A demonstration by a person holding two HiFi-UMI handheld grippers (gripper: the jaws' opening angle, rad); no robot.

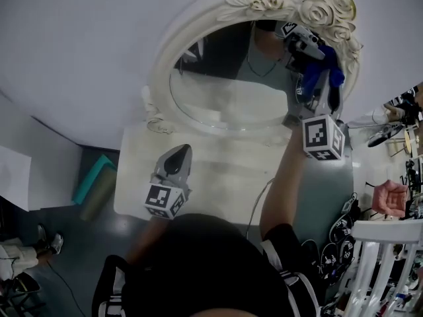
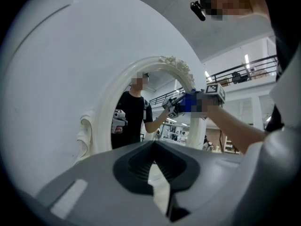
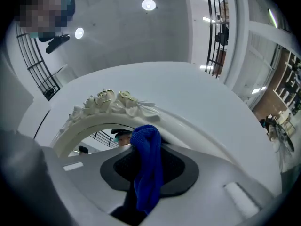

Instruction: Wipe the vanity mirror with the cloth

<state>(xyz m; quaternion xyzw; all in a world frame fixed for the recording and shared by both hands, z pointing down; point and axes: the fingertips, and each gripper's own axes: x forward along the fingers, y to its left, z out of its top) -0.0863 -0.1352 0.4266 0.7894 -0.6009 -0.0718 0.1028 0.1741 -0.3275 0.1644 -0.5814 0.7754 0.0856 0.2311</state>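
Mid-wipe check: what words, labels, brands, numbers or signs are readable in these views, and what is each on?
None can be read in any view.
The left cube on the left gripper: black-and-white square patterns only, no letters.
The right cube on the right gripper: the same.
Mirror frame: carved roses, no lettering.
Blue cloth: plain.
Clutter at the head view's right edge: too small to read.
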